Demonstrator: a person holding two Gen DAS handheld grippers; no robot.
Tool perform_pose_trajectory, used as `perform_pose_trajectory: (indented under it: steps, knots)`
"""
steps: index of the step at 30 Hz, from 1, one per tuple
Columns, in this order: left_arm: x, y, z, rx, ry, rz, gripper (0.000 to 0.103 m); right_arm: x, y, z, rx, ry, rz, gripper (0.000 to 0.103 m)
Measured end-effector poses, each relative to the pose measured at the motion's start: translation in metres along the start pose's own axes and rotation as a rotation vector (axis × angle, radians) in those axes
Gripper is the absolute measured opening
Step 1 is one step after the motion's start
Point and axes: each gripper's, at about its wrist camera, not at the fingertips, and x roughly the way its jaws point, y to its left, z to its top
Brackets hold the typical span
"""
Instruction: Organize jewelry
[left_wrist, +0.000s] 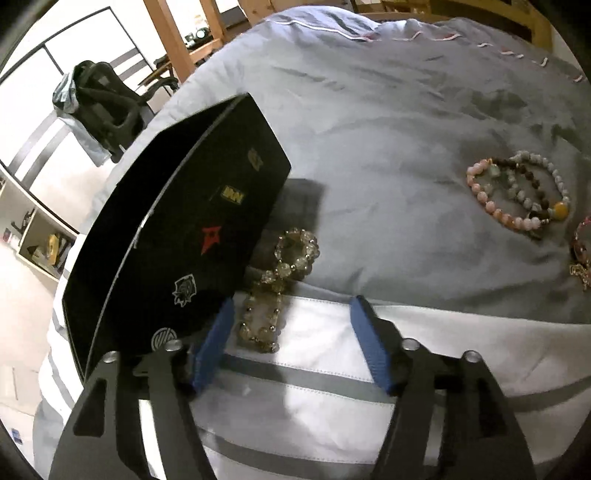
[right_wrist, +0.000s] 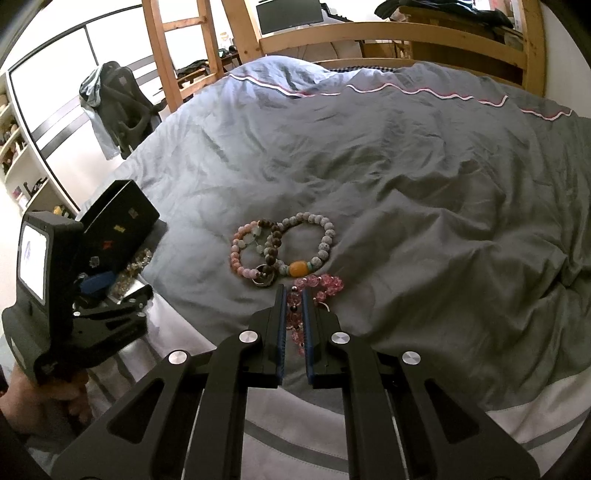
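Jewelry is lying across the grey duvet (right_wrist: 424, 177). At the far left your black box (left_wrist: 192, 236) is standing open, its lid tilted up, with the clear bead bracelet (left_wrist: 275, 291) draped against its edge. Your left gripper (left_wrist: 295, 339) is hovering just beside those beads, fingers spread wide and gripping nothing. Further right, a cluster of mixed bracelets (right_wrist: 280, 247) is resting on the cover. Your right gripper (right_wrist: 294, 306) is pinching the pink bead bracelet (right_wrist: 325, 284).

Glossy glass-like beads (left_wrist: 291, 254) lie on soft matt cloth bedding (left_wrist: 388, 129) beside a smooth black box (left_wrist: 192, 236).
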Motion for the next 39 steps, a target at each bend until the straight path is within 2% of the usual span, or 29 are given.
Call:
perform_pose_trajectory:
  steps: [2,3,4,5,9,11,12,14,20,27,34,39]
  knots:
    - [0.003,0.001,0.000,-0.018,0.001,-0.016,0.066,0.002,0.001,0.000,-0.005,0.008,-0.003,0.009]
    - [0.004,0.003,0.002,-0.029,0.003,-0.062,0.065,0.003,0.001,0.000,-0.008,0.011,-0.005,0.009]
    - [0.005,0.009,0.004,-0.042,0.014,-0.111,0.056,0.003,0.002,-0.001,-0.011,0.013,-0.007,0.009]
    - [0.009,0.015,0.005,-0.073,0.045,-0.192,0.044,0.003,0.003,-0.001,-0.014,0.014,-0.008,0.009]
    - [0.021,0.035,0.009,-0.195,0.115,-0.366,0.032,0.003,0.003,-0.002,-0.014,0.017,-0.012,0.009]
    - [0.027,0.050,0.010,-0.284,0.145,-0.491,0.016,0.003,0.003,-0.002,-0.015,0.019,-0.014,0.009]
    - [0.031,0.058,0.010,-0.339,0.168,-0.578,0.009,0.003,0.003,-0.002,-0.015,0.018,-0.013,0.009]
    - [0.034,0.063,0.008,-0.390,0.198,-0.690,0.007,0.002,0.003,-0.002,-0.014,0.014,-0.011,0.009]
    - [0.026,0.069,0.003,-0.436,0.182,-0.770,0.007,-0.004,-0.001,0.001,0.012,-0.023,0.022,0.009]
    - [-0.006,0.071,0.017,-0.380,0.045,-0.821,0.007,-0.030,0.001,0.009,0.025,-0.158,0.107,0.009]
    - [-0.030,0.085,0.024,-0.355,-0.039,-0.836,0.007,-0.049,0.008,0.013,0.004,-0.234,0.175,0.009]
    - [-0.044,0.098,0.027,-0.353,-0.087,-0.840,0.007,-0.059,0.005,0.021,0.063,-0.247,0.258,0.009]
